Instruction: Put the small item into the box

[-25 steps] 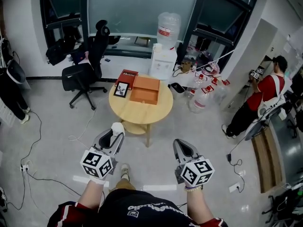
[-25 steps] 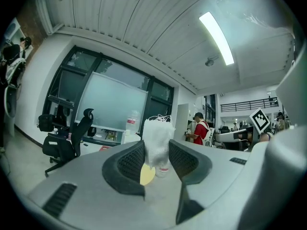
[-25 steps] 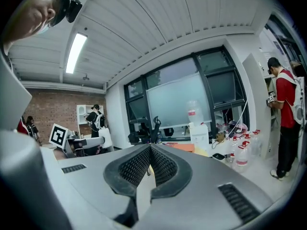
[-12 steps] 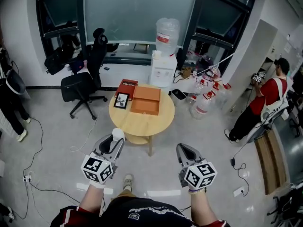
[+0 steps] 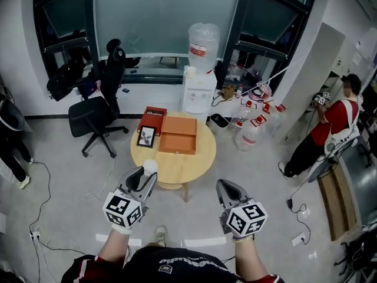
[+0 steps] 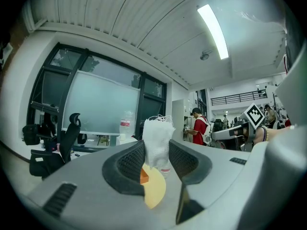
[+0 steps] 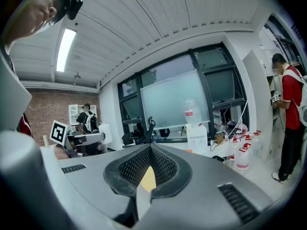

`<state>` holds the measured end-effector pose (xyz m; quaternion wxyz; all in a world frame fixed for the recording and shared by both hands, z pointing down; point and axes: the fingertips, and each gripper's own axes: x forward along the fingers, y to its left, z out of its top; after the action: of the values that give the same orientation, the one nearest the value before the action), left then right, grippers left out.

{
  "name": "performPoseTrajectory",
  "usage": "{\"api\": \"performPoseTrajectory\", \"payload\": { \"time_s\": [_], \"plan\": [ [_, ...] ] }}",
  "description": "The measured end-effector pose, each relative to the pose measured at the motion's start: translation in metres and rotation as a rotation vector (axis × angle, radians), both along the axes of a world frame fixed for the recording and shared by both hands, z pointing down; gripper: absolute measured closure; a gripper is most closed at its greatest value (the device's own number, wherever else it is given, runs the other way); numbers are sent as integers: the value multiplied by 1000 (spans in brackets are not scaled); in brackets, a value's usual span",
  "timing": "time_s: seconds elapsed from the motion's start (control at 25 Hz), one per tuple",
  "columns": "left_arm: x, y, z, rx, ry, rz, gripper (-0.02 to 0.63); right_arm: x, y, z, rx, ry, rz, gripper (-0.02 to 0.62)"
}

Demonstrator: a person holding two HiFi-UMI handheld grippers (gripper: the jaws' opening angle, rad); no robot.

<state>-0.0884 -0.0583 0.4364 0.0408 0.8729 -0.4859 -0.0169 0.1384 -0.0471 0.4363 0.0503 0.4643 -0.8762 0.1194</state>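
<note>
Head view: since a second ago we have walked toward the round table (image 5: 177,168), which has slid down the picture to meet us. The small white item (image 5: 150,166) in the left gripper (image 5: 145,177) hung over bare floor well short of the table then; now it overlaps the near rim. The orange box (image 5: 178,135) lies on the far half of the tabletop, just beside a small picture frame (image 5: 146,136), and neither has shifted on the table. The right gripper (image 5: 224,187) has come forward alongside and sits over floor just short of the rim. We judge the approach nearly done, though the item must still cross the tabletop to reach the box.

Left gripper view: the jaws stand part-way apart, with the pads pressed on both sides of the small white item. It is a pale, mesh-wrapped piece standing up between them. Below it we see a slice of the tabletop and a corner of the orange box straight ahead, so we judge the gripper roughly lined up with its target. The grip looks firm.

Right gripper view: the jaws are closed tip to tip with nothing between them, and only a sliver of tabletop shows through the gap behind the pads. We judge this hand free to steady the box if needed.
</note>
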Motion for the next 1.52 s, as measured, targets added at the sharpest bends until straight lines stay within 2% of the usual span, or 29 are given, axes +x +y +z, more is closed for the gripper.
{"api": "performPoseTrajectory", "payload": {
  "time_s": [0.48, 0.84, 1.28, 1.52],
  "plan": [
    [-35, -94, -19, -3, 27, 50, 437, -37, -81, -22, 19, 13, 50, 569],
    [-55, -148, -12, -7, 60, 99, 437, -68, -122, -25, 27, 39, 78, 569],
    [-67, -175, 15, -43, 106, 125, 437, -86, -137, -16, -2, 87, 98, 569],
    [-54, -181, 13, -37, 97, 153, 437, -77, -144, -10, -9, 81, 116, 569]
  ]
}}
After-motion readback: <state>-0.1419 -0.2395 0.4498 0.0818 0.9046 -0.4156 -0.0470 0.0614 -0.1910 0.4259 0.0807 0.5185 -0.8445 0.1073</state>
